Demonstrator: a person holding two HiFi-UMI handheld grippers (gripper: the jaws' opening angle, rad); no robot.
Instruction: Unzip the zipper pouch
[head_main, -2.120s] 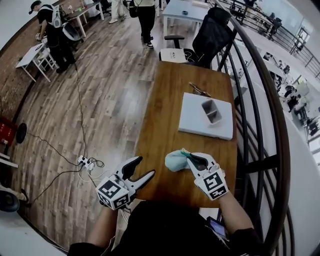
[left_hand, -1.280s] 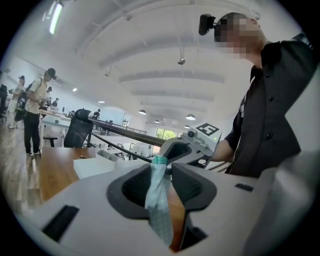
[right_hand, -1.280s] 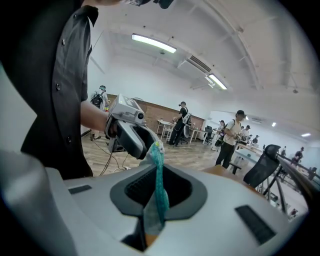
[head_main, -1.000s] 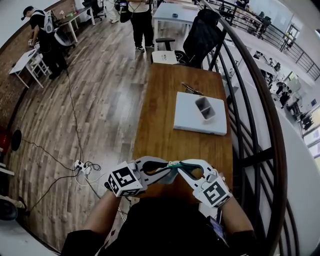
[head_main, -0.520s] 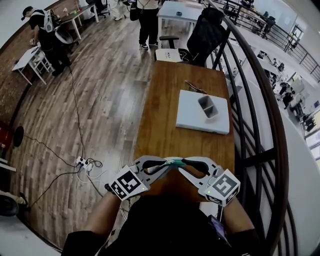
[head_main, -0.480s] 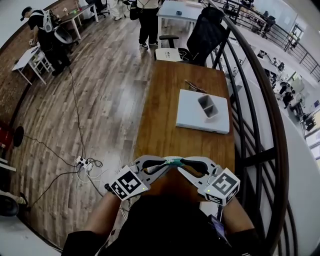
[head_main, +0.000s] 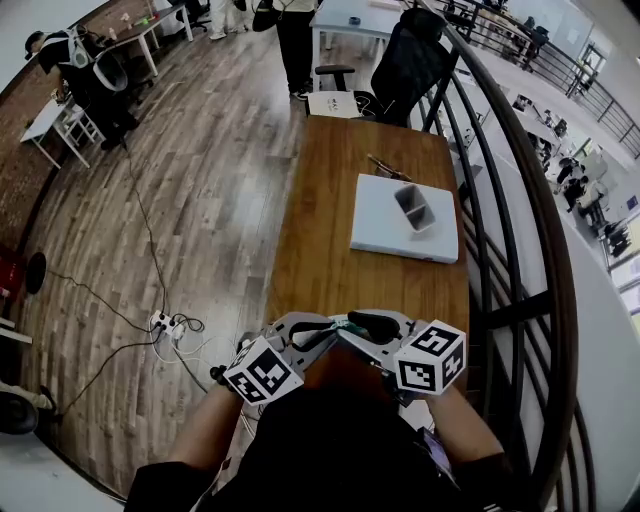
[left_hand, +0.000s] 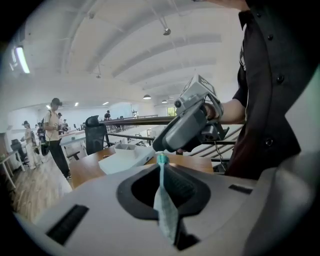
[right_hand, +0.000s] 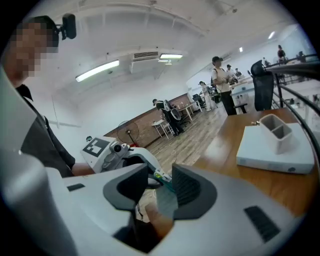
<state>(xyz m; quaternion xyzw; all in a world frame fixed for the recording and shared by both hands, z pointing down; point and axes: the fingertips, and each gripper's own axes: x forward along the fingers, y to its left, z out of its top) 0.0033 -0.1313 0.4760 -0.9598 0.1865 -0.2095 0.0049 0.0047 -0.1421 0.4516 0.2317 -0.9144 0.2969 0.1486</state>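
Observation:
A teal zipper pouch (head_main: 343, 324) hangs in the air over the near edge of the wooden table (head_main: 330, 260), between my two grippers. My left gripper (head_main: 333, 327) is shut on one end of it; in the left gripper view the pouch (left_hand: 165, 210) stands edge-on, pinched between the jaws (left_hand: 162, 172). My right gripper (head_main: 352, 324) faces it from the right. Its jaws have just been opening, and in the right gripper view the pouch (right_hand: 165, 198) lies loose in the gap of the right gripper (right_hand: 160, 176). The left gripper (right_hand: 116, 153) shows beyond it.
A white flat box (head_main: 400, 232) with a grey two-slot holder (head_main: 412, 207) lies mid-table, a thin tool (head_main: 386, 168) behind it. A black office chair (head_main: 413, 62) stands at the far end. A dark railing (head_main: 525, 260) runs along the right; cables and a power strip (head_main: 165, 324) lie on the floor at left.
The left gripper came in from the left and closed on the pouch. The right gripper has rolled, its marker cube now facing up, and its jaws have spread. The pouch left the table.

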